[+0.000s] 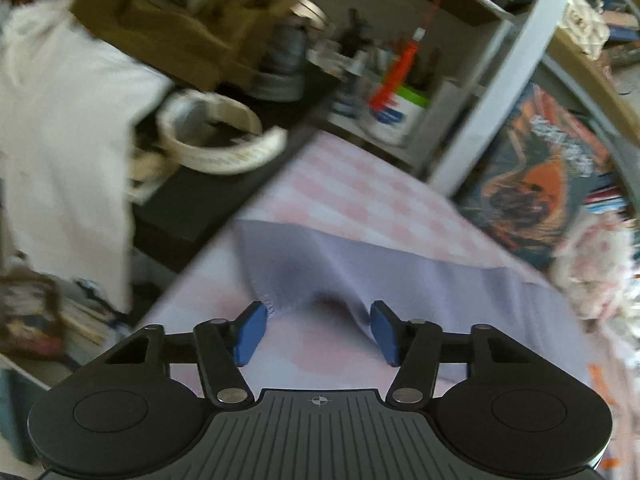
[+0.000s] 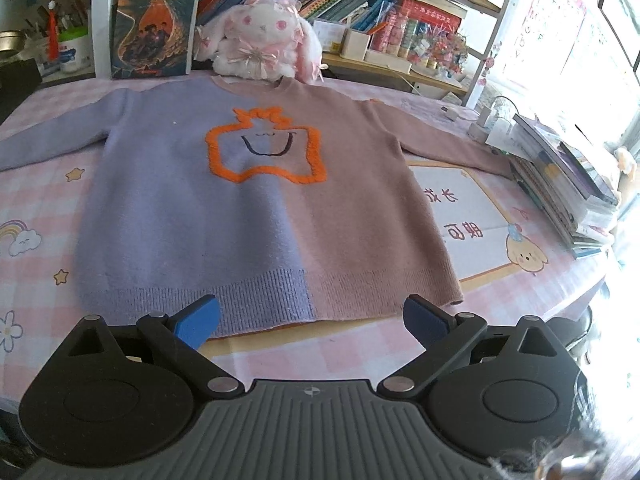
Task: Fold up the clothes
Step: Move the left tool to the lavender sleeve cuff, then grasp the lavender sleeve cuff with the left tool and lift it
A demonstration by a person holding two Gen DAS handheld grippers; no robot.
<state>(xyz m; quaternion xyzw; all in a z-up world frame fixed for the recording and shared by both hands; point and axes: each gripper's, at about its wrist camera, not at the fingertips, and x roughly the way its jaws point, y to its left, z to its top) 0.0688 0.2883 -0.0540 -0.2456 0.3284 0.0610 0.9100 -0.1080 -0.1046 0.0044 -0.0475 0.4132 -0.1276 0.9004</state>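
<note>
because the sweater (image 2: 256,200) lies flat on the table (image 2: 36,280) with sleeves spread, the wide-open, empty left gripper (image 1: 318,330) at the lilac sleeve (image 1: 320,268) may pinch the tablecloth too; the right gripper (image 2: 312,320) is open, empty, by the hem.

the left tongs (image 1: 318,330) and right tongs (image 2: 312,320) look alike: blue pads on black linkage arms with silver rivets, round black side housings, and a ribbed grey body carrying a small crosshair mark.
</note>
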